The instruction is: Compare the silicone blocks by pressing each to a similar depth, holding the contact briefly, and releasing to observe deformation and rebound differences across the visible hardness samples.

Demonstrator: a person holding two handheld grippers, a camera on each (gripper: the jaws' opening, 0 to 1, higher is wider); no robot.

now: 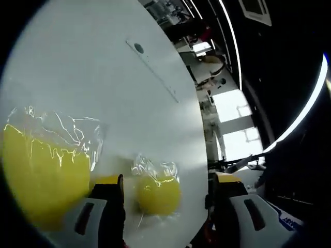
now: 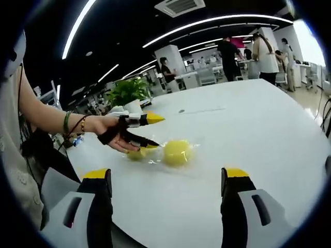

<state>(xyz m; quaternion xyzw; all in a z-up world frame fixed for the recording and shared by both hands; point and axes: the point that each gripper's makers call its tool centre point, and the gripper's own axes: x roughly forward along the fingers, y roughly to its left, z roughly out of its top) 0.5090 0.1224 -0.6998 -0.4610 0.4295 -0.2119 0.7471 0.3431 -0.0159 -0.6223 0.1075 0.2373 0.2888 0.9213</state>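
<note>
Closest to the lens: the jaws of the right gripper, spread wide, pinching nothing, hovering over the near edge of the white table. Further on, in the right gripper view, the left gripper held in a hand, also spread, its lower jaw low beside the samples.

Seen from the left gripper view: a rounded yellow sample in crinkled plastic wrap, lying on the table between the open jaws, nearer to the left one. Hard to tell whether touched or only very near. To the left, a bigger yellow mass, likewise wrapped and close to the camera.

No dent visible on either piece. Probably an approach to a press, not the hold itself. Impossible to say how many presses are done. Left to do, by this judgement: pressing, holding, releasing, then the same on the other sample.
</note>
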